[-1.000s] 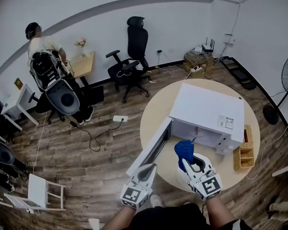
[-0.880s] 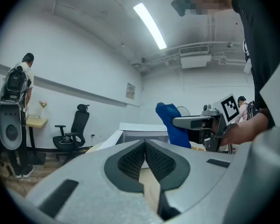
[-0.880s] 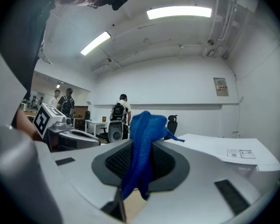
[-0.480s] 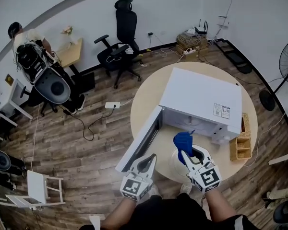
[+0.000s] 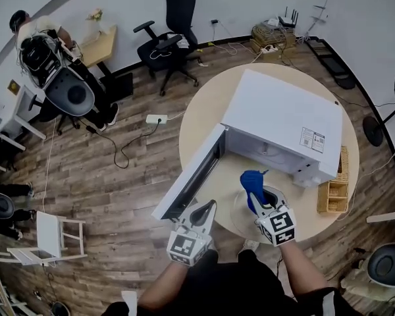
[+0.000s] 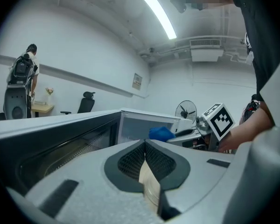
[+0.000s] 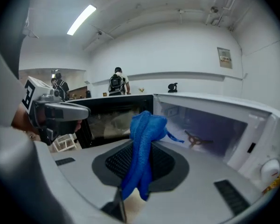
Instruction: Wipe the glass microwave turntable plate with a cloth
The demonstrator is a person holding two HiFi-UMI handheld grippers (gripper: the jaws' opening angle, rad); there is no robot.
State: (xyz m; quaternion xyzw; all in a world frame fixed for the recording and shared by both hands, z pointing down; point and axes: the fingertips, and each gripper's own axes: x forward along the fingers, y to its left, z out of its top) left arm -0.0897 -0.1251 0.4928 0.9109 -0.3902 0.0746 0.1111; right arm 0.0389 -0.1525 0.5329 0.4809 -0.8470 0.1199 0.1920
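Observation:
The glass turntable plate (image 5: 241, 220) lies on the round table (image 5: 210, 104) in front of the open white microwave (image 5: 283, 120). My right gripper (image 5: 257, 199) hangs over the plate, shut on a blue cloth (image 5: 251, 178) that bunches up past the jaws (image 7: 144, 139). My left gripper (image 5: 207, 210) is left of the plate, beside the lower end of the microwave door (image 5: 191, 176); its jaws meet at the tips (image 6: 144, 146) and I see nothing held. The left gripper view shows the cloth (image 6: 161, 133) ahead, to the right.
A wicker basket (image 5: 334, 193) stands on the table right of the microwave. The empty cavity (image 7: 200, 129) shows its drive hub. On the floor: an office chair (image 5: 174, 18), a power strip (image 5: 156, 118), a white stool (image 5: 52, 236). A person (image 5: 36, 35) stands far left.
The head view has swung, so the table sits higher in the frame. The right gripper still holds the cloth over the plate; the left gripper stays shut beside the door.

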